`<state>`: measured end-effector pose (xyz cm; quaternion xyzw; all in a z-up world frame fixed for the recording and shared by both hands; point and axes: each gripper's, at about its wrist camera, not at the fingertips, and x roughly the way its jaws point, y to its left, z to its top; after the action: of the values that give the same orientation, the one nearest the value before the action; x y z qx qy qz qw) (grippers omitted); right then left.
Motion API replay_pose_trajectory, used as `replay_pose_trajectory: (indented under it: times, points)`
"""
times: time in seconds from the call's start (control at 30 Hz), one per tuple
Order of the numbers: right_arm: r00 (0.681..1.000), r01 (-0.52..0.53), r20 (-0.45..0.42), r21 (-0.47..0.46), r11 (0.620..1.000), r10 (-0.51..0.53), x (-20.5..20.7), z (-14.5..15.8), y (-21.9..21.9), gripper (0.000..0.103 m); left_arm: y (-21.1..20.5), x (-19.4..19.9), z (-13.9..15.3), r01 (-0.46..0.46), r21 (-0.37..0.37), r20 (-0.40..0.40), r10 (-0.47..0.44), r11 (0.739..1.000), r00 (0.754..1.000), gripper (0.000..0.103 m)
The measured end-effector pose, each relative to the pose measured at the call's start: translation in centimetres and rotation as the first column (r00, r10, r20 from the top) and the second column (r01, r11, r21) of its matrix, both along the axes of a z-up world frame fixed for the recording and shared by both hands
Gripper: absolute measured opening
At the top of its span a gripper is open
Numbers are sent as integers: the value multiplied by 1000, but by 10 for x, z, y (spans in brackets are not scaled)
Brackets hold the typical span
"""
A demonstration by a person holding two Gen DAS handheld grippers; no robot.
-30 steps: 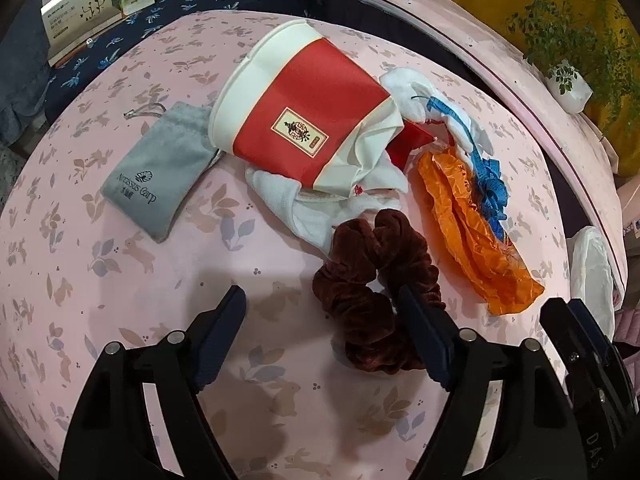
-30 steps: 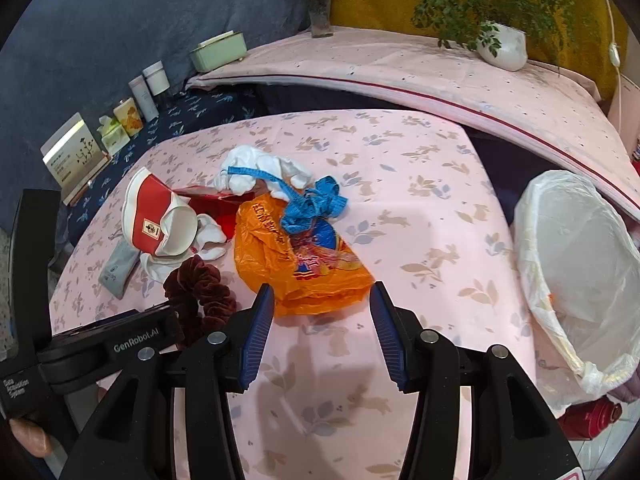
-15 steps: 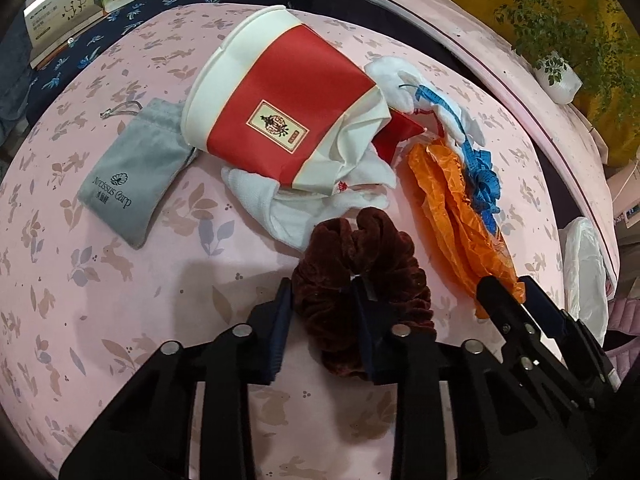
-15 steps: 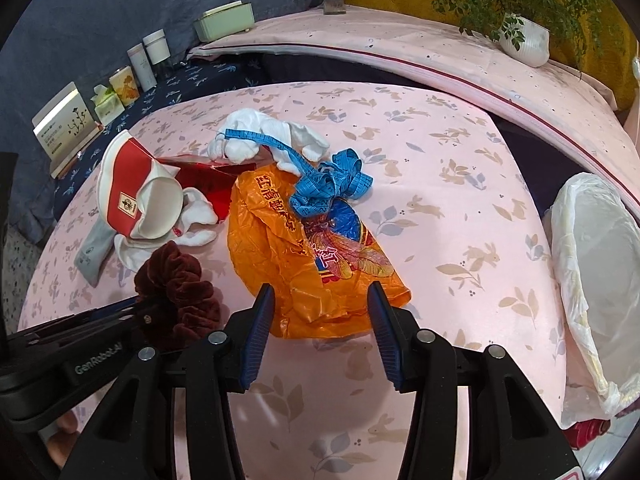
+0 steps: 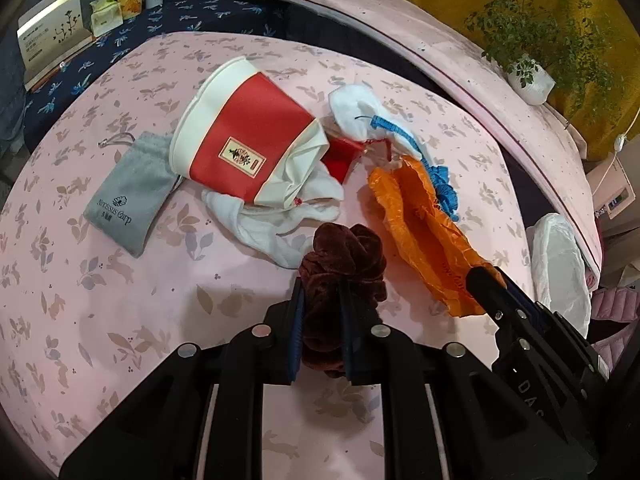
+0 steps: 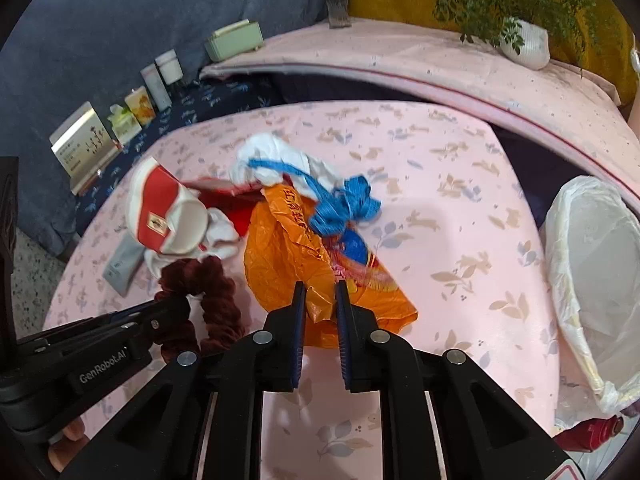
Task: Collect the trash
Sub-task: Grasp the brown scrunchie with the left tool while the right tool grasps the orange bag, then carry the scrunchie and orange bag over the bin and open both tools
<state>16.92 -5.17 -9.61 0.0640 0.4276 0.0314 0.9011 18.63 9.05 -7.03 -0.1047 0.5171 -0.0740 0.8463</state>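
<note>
A dark brown velvet scrunchie (image 5: 344,252) sits between the fingers of my left gripper (image 5: 321,292), whose jaws are closing and pressing on it just above the pink tablecloth (image 5: 120,320). My right gripper (image 6: 320,292) is closing too. It pinches the near edge of a crumpled orange plastic bag (image 6: 280,248). A blue ribbon (image 6: 344,208) and a white cloth (image 6: 272,160) lie on the bag's far end. The right gripper's finger (image 5: 500,292) shows at the bag's tip in the left wrist view.
A red and white pouch (image 5: 248,148) lies on its side over white fabric, with a grey drawstring pouch (image 5: 128,196) to its left. A bin with a white liner (image 6: 592,272) stands off the table's right edge. Small boxes and bottles (image 6: 132,116) line the far left.
Both grippers' jaws have closed from wide apart, the left onto the scrunchie and the right onto the orange bag's near edge. The left has risen slightly with the scrunchie.
</note>
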Motion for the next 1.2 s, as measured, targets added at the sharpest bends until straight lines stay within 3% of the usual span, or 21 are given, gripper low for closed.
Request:
replay_pose_trajectory:
  times: [0.27,0.6,0.9,1.2]
  points:
    - [993,23,111,38,999,-27,-22,45,-18,13,-20,-16,41,45,0,88,-45,999,995,15]
    - [967,116,220,75,990,-130,-55,89,-76,13,-74,-29,86,151,3,179,-149,989,973,15]
    - [929,247,260,89,965,-262,-87,104,-147,12,-154,-38,111,301,13,230,-296,954,927,15]
    - [884,389,234,115,914,-405,-115,91,-219,12,-231,-46,117,432,10,235,-422,902,875,15]
